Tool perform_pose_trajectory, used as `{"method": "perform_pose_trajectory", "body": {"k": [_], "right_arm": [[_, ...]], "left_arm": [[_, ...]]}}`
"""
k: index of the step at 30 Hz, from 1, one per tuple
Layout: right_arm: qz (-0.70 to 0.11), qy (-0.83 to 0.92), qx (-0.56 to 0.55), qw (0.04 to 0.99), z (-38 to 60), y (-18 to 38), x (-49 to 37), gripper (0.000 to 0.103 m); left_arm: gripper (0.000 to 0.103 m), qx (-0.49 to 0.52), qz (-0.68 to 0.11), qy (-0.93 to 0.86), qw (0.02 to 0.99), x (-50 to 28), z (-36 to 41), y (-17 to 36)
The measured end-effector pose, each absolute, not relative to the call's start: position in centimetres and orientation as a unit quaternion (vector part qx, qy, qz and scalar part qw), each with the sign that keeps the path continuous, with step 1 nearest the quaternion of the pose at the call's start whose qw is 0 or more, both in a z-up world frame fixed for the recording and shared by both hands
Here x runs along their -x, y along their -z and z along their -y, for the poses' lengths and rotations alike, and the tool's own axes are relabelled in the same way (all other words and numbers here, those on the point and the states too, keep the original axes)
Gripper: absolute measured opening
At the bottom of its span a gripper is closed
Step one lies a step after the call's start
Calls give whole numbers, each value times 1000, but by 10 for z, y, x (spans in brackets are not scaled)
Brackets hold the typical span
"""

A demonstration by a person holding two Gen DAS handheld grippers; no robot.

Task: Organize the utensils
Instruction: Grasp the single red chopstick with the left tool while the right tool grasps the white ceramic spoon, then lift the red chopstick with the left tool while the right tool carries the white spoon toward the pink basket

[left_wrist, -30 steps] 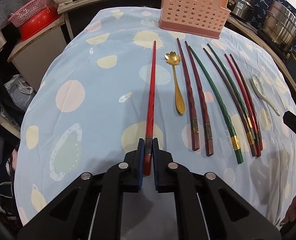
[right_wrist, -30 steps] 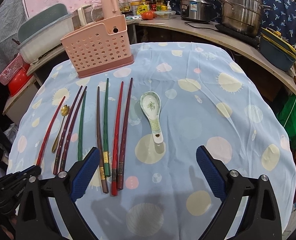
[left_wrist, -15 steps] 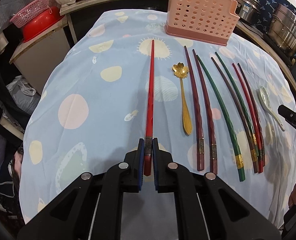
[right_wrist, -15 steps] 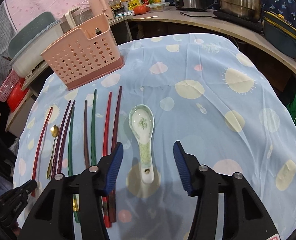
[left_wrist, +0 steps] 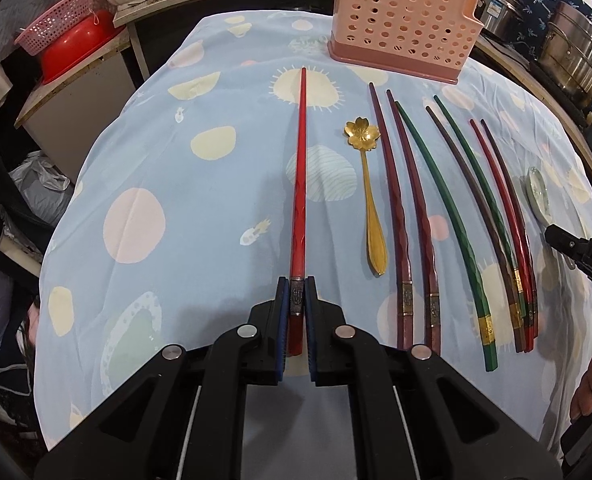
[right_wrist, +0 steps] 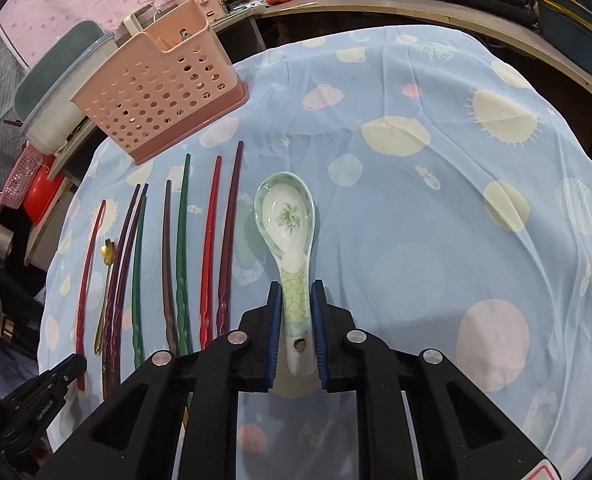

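My left gripper [left_wrist: 296, 286] is shut on the thick end of a red chopstick [left_wrist: 299, 168], which points away toward the pink perforated utensil holder [left_wrist: 404, 20]. To its right lie a gold flower spoon [left_wrist: 366, 184] and several maroon, green, brown and red chopsticks [left_wrist: 440, 200]. My right gripper [right_wrist: 296, 292] is closed around the handle of a white and green ceramic spoon [right_wrist: 289, 224] that lies on the blue cloth [right_wrist: 416, 240]. The holder also shows in the right wrist view [right_wrist: 155, 92], as does the held red chopstick [right_wrist: 87, 264].
Steel pots [left_wrist: 576, 52] stand on the counter at the back right. A red bowl and pink basket [left_wrist: 67, 40] sit on a low shelf at the left. A lidded white tub [right_wrist: 55, 96] stands behind the holder. The left gripper body [right_wrist: 35, 400] shows at lower left.
My right gripper has moved down and forward over the ceramic spoon and closed from wide open onto its handle. My left gripper has drawn back a little with the red chopstick.
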State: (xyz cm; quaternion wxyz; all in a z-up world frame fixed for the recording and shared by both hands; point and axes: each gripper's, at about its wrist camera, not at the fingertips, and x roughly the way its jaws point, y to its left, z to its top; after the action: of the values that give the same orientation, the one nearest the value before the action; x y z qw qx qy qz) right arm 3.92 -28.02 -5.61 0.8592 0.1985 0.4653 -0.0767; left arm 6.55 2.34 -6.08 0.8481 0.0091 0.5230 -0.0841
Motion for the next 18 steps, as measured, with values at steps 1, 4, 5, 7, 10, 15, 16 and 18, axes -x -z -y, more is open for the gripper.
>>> {"method": "perform_pose_trajectory", "body": {"k": [1,4,5,7,10,15,16,18], "right_arm": [[-465,76,-199,859,280,56,-40,14],[-459,75,-212,859,283,54,-37,17],[-458,75,-218,858,285,54,-37,17],[-456,71,-232,857,288,54,-36,17],[-450,67,-241,857,290,51,-35,17],[-454,63,-235,857,289,51,-37,17],[-457,62,-236,856,288,53,-37,16],[-458,62,-238,854,288,55,-36,13]], "left_arm": [[7,-9,-523,84,848,-66,-23,61],[7,-10,-522,84,849,-66,-23,61],[7,-11,-522,84,849,-66,-23,61],[7,-11,-521,85,849,-66,-23,61],[7,-12,-521,84,849,-65,-23,61],[7,-15,-520,83,850,-65,-22,61],[7,-15,-520,82,850,-66,-22,61],[7,-15,-520,83,850,-65,-22,61]]}}
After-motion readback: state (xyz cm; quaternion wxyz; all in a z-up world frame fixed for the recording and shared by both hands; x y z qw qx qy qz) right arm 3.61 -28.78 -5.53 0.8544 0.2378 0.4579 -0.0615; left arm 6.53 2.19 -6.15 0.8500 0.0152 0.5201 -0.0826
